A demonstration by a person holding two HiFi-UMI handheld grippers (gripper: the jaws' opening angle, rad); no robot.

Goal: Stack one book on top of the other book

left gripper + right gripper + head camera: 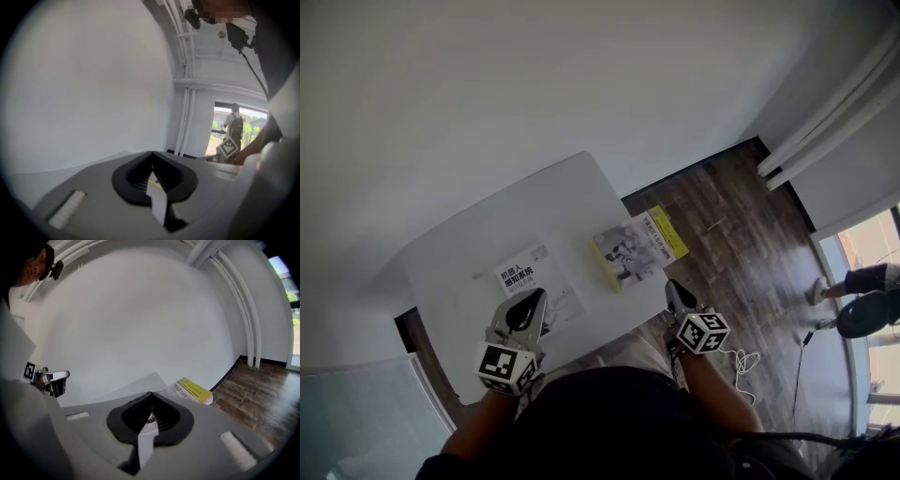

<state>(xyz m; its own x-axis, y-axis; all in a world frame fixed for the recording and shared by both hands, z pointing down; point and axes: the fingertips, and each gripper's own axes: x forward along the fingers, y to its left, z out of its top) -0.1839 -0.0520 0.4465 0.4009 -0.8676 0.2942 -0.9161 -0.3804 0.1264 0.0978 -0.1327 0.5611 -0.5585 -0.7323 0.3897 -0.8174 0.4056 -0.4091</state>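
Two books lie side by side on the white table (469,253). The white-covered book (530,279) is on the left; the book with a yellow spine and band (637,246) rests near the table's right edge. My left gripper (536,296) hovers over the white book's near edge, its jaws closed together (151,153) with nothing held. Past the table's near right corner, my right gripper (672,286) is shut and empty (151,394). The right gripper view shows the yellow book (190,391) ahead to the right and the left gripper (52,379) far left.
Dark wood floor (741,234) lies right of the table, with a white cable (741,361) on it. A person (862,300) stands at the far right by a bright doorway. White pipes (825,122) run along the wall. The right gripper's marker cube (228,147) shows in the left gripper view.
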